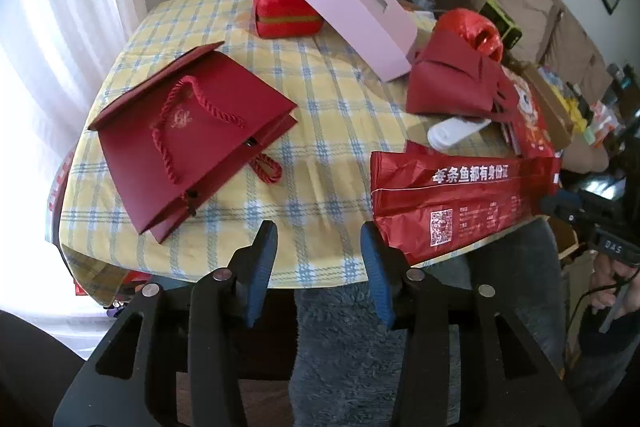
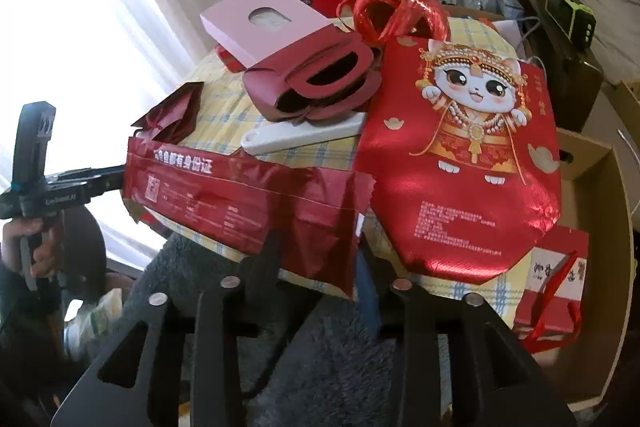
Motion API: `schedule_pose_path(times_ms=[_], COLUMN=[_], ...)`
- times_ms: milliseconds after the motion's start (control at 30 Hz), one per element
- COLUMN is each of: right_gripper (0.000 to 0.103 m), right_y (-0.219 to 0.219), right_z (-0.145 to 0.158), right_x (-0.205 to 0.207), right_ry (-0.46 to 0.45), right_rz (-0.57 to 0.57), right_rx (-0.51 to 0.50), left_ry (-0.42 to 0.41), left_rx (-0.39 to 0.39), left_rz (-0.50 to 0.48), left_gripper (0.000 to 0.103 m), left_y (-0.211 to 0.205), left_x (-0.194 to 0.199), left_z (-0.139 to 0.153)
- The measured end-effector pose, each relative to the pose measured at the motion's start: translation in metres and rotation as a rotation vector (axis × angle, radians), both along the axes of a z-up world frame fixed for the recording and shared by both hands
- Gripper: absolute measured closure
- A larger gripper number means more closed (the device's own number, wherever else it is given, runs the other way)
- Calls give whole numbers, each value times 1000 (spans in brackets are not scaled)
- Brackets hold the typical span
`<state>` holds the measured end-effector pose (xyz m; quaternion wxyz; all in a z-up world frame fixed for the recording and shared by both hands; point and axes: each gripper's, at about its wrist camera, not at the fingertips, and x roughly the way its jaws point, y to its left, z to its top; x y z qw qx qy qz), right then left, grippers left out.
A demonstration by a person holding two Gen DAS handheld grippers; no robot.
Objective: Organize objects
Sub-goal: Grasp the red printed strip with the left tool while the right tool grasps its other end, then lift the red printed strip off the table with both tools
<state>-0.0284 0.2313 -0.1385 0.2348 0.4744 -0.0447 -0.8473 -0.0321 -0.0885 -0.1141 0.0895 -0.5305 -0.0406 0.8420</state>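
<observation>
1. The round tabletop under a yellow-and-blue checked cloth (image 1: 320, 99) carries everything; clutter crowds its right edge.
2. A long folded red foil bag with white print (image 1: 460, 199) lies along the near right edge, part of it hanging past the rim. It looks liable to slide off, since nothing pins it. White Chinese characters run along it above a QR code and fine print too small to read.
3. A shiny red foil tote with a cartoon cat in a headdress (image 2: 464, 163) lies at the right edge, its lower end over the rim; a nudge could tip it into the cardboard box beside the table.
4. A dark red paper gift bag with rope handles (image 1: 188, 143) lies flat near the left edge, bearing a small gold monogram I cannot read.
5. A pale pink flat box with a cut-out window (image 1: 348, 3) leans on a small red case (image 1: 286, 9) at the far edge, and could slip.
6. A red carton behind the table reads "COLLECTION".
7. The left gripper (image 1: 320, 259) hangs at the near edge, blue pads apart, gripping nothing.
8. The right gripper (image 2: 316, 259) has its fingertips hidden by the foil bag's corner; whether they pinch it, I cannot tell.
</observation>
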Motion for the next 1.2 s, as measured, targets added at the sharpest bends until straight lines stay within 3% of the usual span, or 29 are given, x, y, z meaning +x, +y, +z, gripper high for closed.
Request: schedule_pose_path(times_ms=[67,200,367,467,667,733,900,1033,1200], right_gripper=[57,65,87,90,93,93,93,90,89], right_y=[-6,-20,-16,-6,15,17,14,15,20], right_z=[-2,-5,-9,-8,-9,-9,-12,-15,-13], right_x=[3,8,4,3,3,2,2,1,1], right_ry=[3,4,-12,-12,-17,-20,-33,-47,-39], right_rz=[0,32,-9,-38,-86,-94,-85,-88,-108], right_rx=[12,2,-3,-3,-12,-12,-18,-10,-7], left_ry=[-7,-10,-35,-45,19,19,3,79,59], left_rx=[-16,-20,3,53,138,165,109,-35,2], left_rz=[-1,-3,2,8,7,-12,-78,-57,-72], left_gripper=[63,63,63,61,48,39,38,38,38], left_y=[3,6,1,-8,-28,-27,3,21,28], left_x=[1,2,1,0,2,2,-3,-8,-13], left_z=[-3,-4,-7,-7,6,6,-8,-15,-27])
